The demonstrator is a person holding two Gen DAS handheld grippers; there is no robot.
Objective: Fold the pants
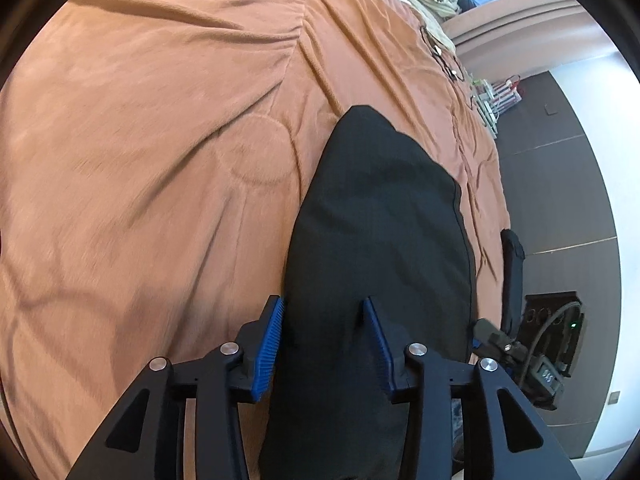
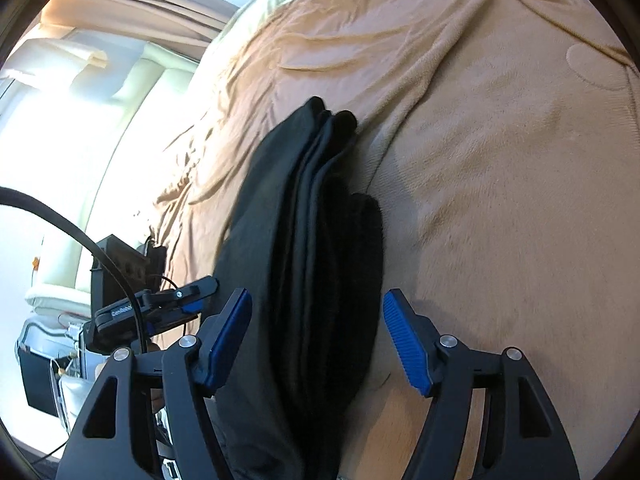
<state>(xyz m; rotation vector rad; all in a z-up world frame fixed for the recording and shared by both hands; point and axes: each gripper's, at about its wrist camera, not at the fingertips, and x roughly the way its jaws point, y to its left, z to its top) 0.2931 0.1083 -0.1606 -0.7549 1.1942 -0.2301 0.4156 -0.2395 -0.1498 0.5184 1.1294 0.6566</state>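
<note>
Orange-brown plush bedding (image 1: 160, 160), creased and stitched with faint circles, covers the bed that fills the left wrist view; dark floorboards (image 1: 560, 200) and a pale wall run along the right edge. From this side the left gripper (image 1: 324, 344) tilts down over the near end of the folded black pants (image 1: 380, 220), which lie as a long, flat bundle stretching away across the bedding. Its blue ribbed pads (image 1: 269, 350) stand moderately apart, with the cloth running between them. The left pad sits right at the bundle's left edge and the right pad over its top, but neither visibly pinches the fabric. To the right, part of the other black gripper (image 1: 504, 344) shows beside the pants.

Bright window light and pale curtains (image 2: 100, 80) wash out the left of the right wrist view, with the same bedding (image 2: 500, 160) to the right. The right gripper (image 2: 318, 340) also angles down, straddling the pants (image 2: 304, 240), here seen edge-on as stacked layers. Its blue pads (image 2: 406, 344) stand wide, clear of the cloth on both sides.
</note>
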